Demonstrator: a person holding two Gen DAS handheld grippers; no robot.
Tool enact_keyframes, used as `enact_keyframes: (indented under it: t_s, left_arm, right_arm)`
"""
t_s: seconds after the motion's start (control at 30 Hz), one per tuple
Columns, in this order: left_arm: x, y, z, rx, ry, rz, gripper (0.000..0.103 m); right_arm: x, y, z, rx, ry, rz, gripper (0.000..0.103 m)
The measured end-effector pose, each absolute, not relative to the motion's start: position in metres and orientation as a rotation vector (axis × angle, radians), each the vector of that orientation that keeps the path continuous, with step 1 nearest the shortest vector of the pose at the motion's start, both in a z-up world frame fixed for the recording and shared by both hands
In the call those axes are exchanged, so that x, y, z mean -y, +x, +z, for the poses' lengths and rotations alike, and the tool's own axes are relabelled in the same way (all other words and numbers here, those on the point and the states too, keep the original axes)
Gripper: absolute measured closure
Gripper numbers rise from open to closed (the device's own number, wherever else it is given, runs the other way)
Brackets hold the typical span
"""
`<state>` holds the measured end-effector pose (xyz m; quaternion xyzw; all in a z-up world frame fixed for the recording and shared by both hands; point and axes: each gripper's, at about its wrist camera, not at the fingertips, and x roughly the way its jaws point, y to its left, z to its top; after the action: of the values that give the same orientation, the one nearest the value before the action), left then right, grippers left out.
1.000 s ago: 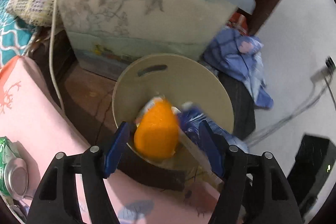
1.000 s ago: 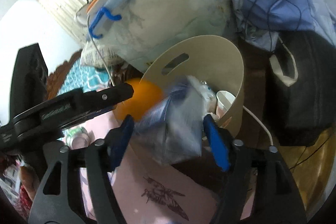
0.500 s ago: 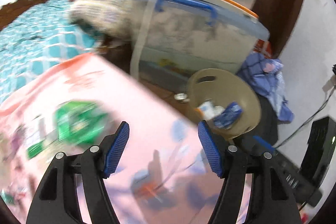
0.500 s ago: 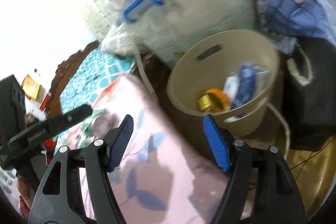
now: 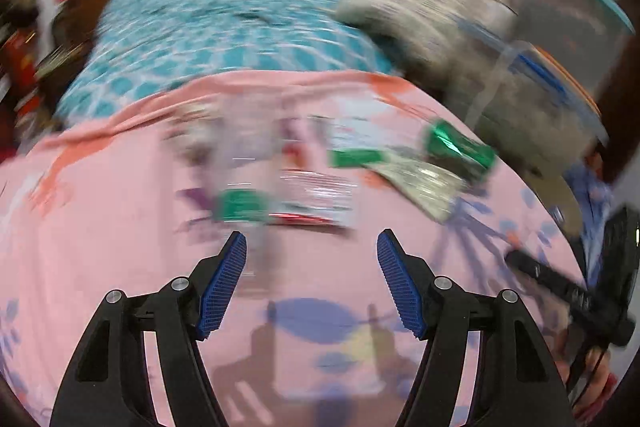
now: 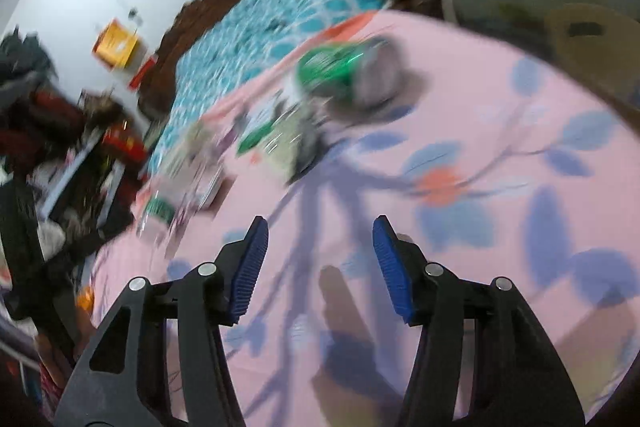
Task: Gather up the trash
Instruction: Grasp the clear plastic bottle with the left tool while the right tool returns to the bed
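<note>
Both views are blurred by motion. Several pieces of trash lie on a pink flowered sheet [image 5: 120, 267]: a crushed green can [image 5: 456, 149] [image 6: 344, 71], a silvery wrapper [image 5: 420, 179] and a red, white and green packet [image 5: 304, 199]. My left gripper [image 5: 312, 247] hangs open over the sheet just short of the packet, nothing between its blue pads. My right gripper [image 6: 320, 231] is empty too, its jaws closing on nothing, well short of the can. The beige bin [image 6: 592, 43] sits past the bed's edge at upper right in the right wrist view.
A teal patterned blanket [image 5: 224, 27] covers the far part of the bed. A grey pillow [image 5: 420, 11] and clear storage boxes [image 5: 552, 67] stand at the right. Clutter fills the floor at the left [image 6: 60, 147]. A person's hand with the other gripper [image 5: 580, 307] shows at right.
Both grippers let their trash fall into the beige bin, then swung left over the pink sheet. They now face the can and wrappers on the bed; the right jaws have narrowed.
</note>
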<state>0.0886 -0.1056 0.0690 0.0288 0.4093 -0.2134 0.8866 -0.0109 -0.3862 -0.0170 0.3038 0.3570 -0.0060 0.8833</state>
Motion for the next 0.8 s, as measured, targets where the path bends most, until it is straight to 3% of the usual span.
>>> enact_keyframes:
  t_s: [0.13, 0.43, 0.5, 0.8]
  left_arm:
    - [0.079, 0.124, 0.064, -0.911, -0.021, -0.399, 0.037]
    - [0.114, 0.199, 0.036, -0.995, 0.019, -0.301, 0.035]
    - [0.114, 0.2, 0.03, -1.008, 0.008, -0.307, 0.043]
    - [0.077, 0.136, 0.031, -0.945, 0.065, -0.323, 0.043]
  right_arm:
    - [0.353, 0.006, -0.018, -0.789, 0.541, 0.007, 0.047]
    - [0.35, 0.006, -0.02, -0.796, 0.508, -0.013, 0.046]
    - [0.35, 0.006, -0.02, -0.798, 0.506, -0.013, 0.046]
    - [0.348, 0.008, -0.019, -0.801, 0.501, -0.011, 0.046]
